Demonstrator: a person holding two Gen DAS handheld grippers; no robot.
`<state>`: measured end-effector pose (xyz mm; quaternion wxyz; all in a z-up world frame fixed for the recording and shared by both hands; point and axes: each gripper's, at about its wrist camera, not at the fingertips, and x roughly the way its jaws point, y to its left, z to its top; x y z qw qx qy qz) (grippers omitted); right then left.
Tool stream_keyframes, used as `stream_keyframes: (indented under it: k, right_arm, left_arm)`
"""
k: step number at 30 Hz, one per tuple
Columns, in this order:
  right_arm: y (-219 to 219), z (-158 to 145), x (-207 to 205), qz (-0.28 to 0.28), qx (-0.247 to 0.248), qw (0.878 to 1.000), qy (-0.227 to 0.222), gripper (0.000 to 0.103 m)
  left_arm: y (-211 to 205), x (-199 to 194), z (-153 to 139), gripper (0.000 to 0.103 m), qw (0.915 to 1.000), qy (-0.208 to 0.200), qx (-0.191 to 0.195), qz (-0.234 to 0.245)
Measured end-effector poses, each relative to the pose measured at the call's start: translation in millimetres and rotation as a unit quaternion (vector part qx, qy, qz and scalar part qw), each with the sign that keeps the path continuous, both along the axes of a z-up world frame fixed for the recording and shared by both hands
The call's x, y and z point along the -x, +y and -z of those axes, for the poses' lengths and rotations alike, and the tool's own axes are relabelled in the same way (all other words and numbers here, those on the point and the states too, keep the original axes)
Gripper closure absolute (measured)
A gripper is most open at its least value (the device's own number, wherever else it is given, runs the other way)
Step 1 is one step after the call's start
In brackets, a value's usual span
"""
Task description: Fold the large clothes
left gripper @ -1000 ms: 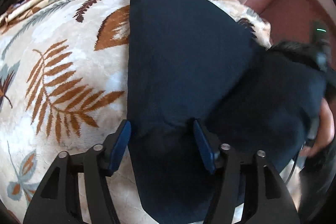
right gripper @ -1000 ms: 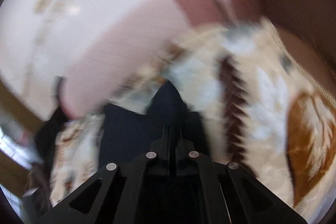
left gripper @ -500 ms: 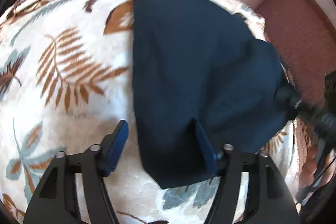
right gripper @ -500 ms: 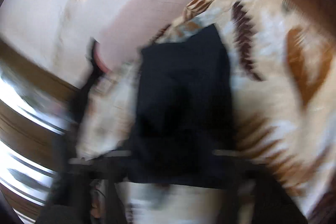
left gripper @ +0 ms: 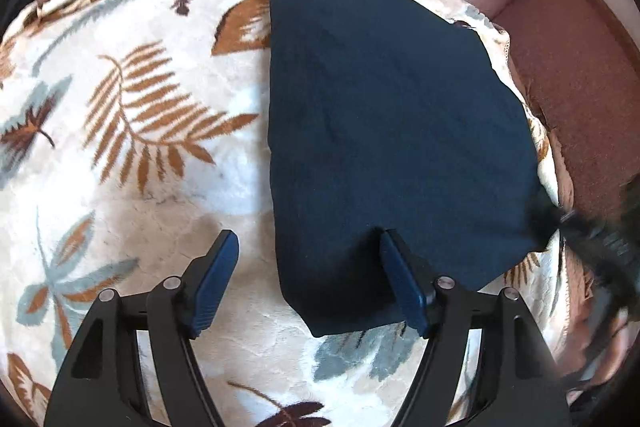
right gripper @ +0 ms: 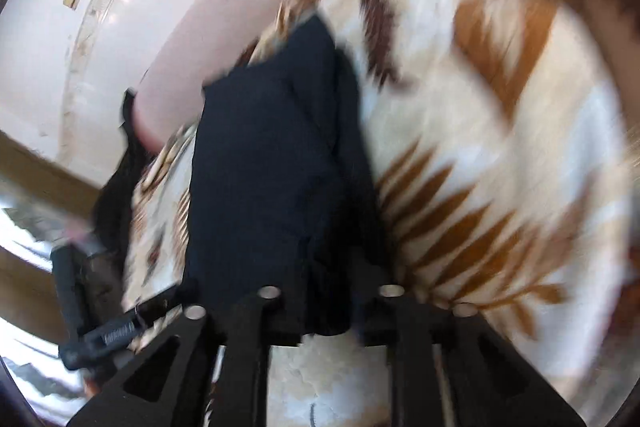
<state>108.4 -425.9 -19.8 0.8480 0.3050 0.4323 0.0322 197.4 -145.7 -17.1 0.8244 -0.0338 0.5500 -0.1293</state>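
Navy garment (left gripper: pixel 384 131) lies folded on leaf blanket (left gripper: pixel 132 115), long axis running lower centre to top of frame, near corner btwn wide, opening left gripper (left gripper: pixel 306 247) jaws (untouched); right gripper (right gripper: pixel 324 311) opening, nothing visibly pinched.

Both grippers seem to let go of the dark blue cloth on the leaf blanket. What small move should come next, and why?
Probably lift the left gripper clear. Its jaws are opening, and its blue pads stand apart with only the near corner of the dark blue garment between them, not pinched. The garment already lies flat in a folded wedge on the leaf-print blanket. The right gripper is opening too.
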Motion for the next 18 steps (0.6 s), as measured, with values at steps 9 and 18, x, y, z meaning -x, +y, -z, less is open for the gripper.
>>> stream_keyframes:
  k: [9,18]
  right_arm:
    - [29.2,7.1,-27.7,-0.043,0.075,0.995,-0.05,0.074]
    - [-16.2,10.8,-53.9,0.017,0.001,0.999,-0.027,0.063]
  left_arm:
    - [-1.1,-3.5,3.6,0.03,0.9999,0.009,0.003,-0.004]
    - [29.2,-39.2,-22.6,0.03,0.9928,0.014,0.119,-0.012]
